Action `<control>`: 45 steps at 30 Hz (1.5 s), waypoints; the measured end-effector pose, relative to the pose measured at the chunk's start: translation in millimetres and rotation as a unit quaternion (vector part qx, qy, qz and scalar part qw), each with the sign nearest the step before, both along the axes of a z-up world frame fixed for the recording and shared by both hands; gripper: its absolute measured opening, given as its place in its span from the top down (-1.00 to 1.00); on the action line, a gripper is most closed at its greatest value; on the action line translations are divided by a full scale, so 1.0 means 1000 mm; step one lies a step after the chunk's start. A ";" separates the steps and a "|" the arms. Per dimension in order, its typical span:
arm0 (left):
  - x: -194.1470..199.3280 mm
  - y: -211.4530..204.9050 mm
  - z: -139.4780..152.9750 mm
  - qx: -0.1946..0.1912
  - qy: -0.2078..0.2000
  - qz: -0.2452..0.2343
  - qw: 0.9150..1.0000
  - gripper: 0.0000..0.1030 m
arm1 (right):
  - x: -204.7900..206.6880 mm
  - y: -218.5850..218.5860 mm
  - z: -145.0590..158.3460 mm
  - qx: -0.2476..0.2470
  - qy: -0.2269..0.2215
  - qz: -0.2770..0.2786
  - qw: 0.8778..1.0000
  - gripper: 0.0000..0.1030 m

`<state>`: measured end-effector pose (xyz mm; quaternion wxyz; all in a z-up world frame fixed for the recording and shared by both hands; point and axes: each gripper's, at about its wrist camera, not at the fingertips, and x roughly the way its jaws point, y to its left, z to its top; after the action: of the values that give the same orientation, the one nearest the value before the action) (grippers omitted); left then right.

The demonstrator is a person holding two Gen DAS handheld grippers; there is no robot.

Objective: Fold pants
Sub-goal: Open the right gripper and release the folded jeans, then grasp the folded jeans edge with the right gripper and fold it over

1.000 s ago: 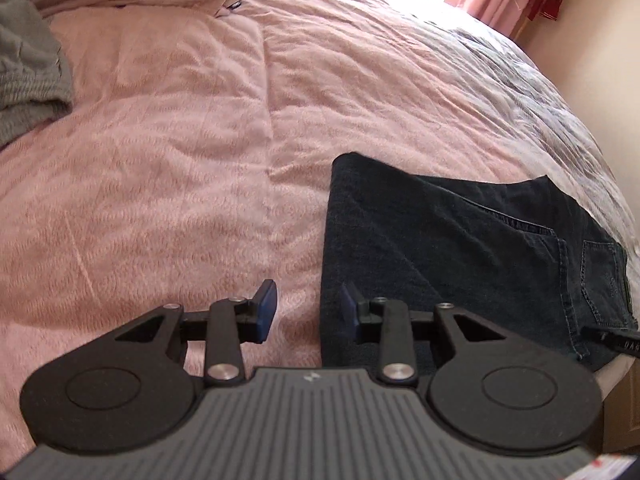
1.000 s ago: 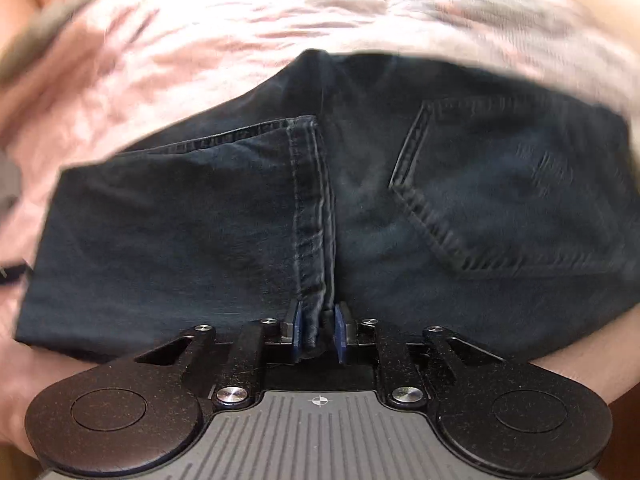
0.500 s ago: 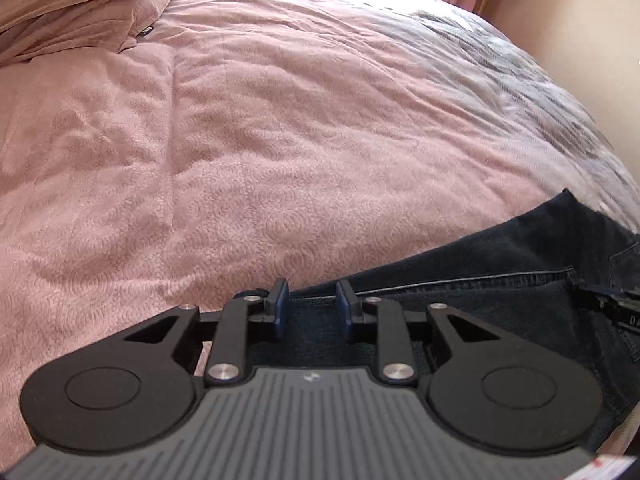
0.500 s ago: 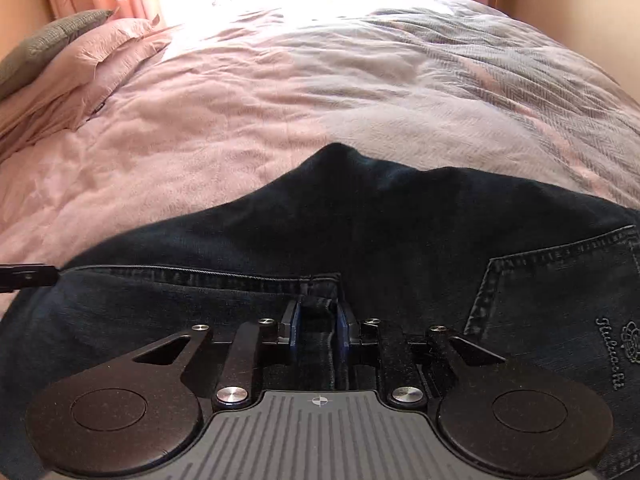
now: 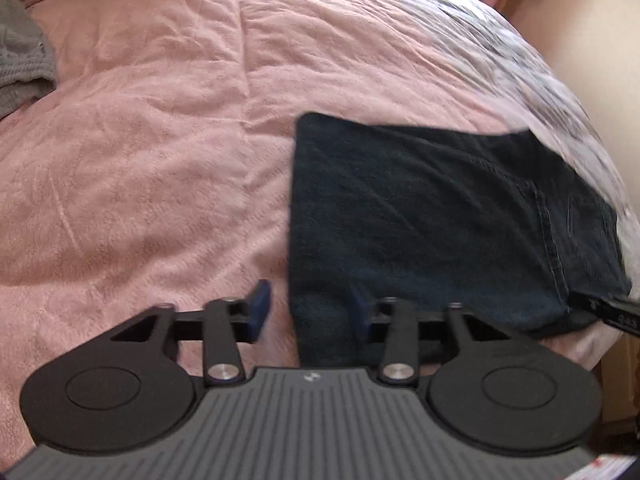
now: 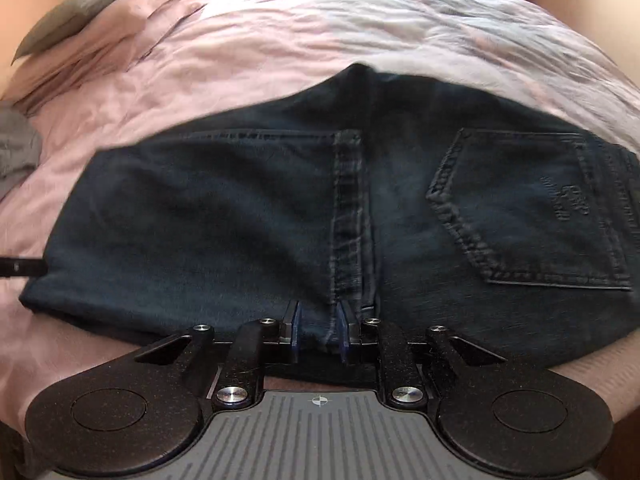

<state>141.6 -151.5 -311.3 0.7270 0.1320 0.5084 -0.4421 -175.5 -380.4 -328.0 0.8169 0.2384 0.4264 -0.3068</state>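
**Jeans folded on the bed, one corner let go**

Your left gripper [image 5: 306, 312] is opening, its pads straddling the jeans' [image 5: 420, 216] near left corner without pressing it. Your right gripper [image 6: 319, 334] is clamped on the jeans' [image 6: 224, 216] near edge at the seam. The jeans lie folded on the pink duvet [image 5: 140, 160].

Bright daylight from the far window, blown-out glare there, motion blur, fisheye bending at edges

Bed: pink quilt [image 5: 160, 160], wrinkled
Pillows: pink pillows [image 6: 100, 36] at the head
Wall: cream wall [image 5: 592, 40]
Light: bright daylight
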 end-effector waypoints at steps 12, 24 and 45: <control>0.077 -0.031 -0.058 -0.078 0.217 0.047 0.972 0.06 | -0.066 -0.071 0.005 0.026 0.009 -0.169 0.985 0.71; 0.018 -0.064 0.034 -0.047 0.088 0.043 0.994 0.91 | -0.122 -0.120 0.034 0.024 0.002 -0.153 0.988 0.70; -0.343 -0.355 0.213 -0.096 0.076 -0.051 0.991 0.59 | -0.348 -0.327 0.127 0.006 -0.046 -0.169 0.985 0.70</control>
<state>-201.1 -506.4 -98.5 0.6718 0.0532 0.5101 -0.5345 -523.0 -707.0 -200.5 0.7704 0.3261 0.3439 -0.4264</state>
